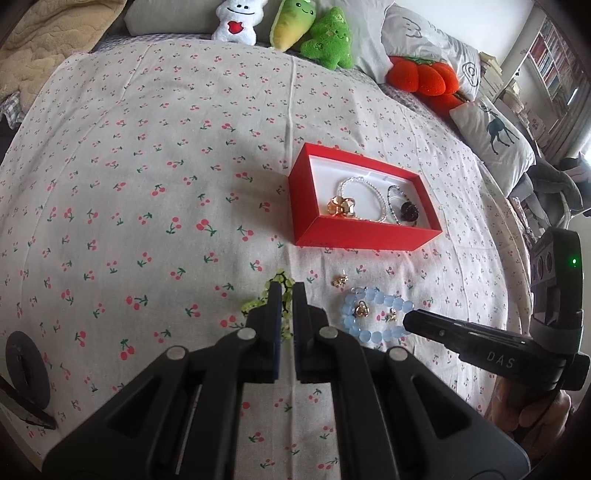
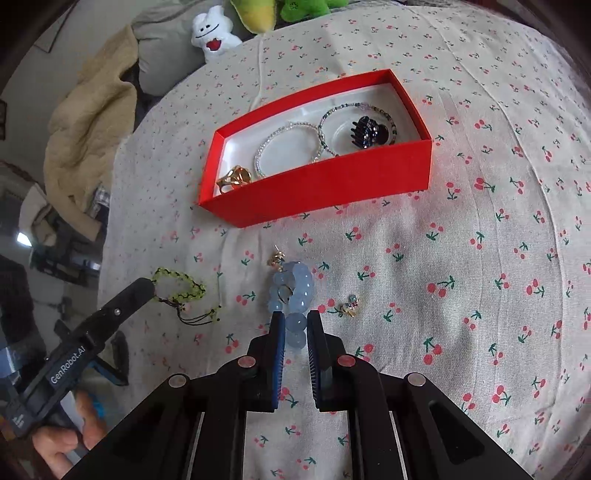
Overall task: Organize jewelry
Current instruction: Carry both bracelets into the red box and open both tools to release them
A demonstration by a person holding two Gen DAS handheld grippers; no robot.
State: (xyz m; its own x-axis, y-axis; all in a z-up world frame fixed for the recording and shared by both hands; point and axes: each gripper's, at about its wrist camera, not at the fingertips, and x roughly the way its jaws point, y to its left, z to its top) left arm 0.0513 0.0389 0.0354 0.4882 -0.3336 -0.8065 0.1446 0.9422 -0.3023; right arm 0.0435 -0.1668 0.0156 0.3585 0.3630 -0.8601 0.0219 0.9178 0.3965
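Observation:
A red box (image 1: pixel 354 236) (image 2: pixel 332 188) on the cherry-print bedspread holds two beaded bracelets, a gold clip (image 1: pixel 341 207) and a dark hair claw (image 2: pixel 367 134). My left gripper (image 1: pixel 287 291) is shut on the green bead bracelet (image 1: pixel 281 277) (image 2: pixel 177 286), which rests on the cloth. My right gripper (image 2: pixel 295 319) has its jaws narrowly around the near end of the blue bead bracelet (image 2: pixel 293 284) (image 1: pixel 373 317), which lies on the cloth. A gold ring (image 1: pixel 361 309) lies inside the blue bracelet. Small gold earrings (image 1: pixel 340 281) (image 2: pixel 349 307) lie beside it.
Plush toys (image 1: pixel 325 33) and pillows (image 1: pixel 495 136) line the far edge of the bed. A beige blanket (image 2: pixel 88 122) is heaped at the left. A bookshelf (image 1: pixel 554 62) stands at the far right.

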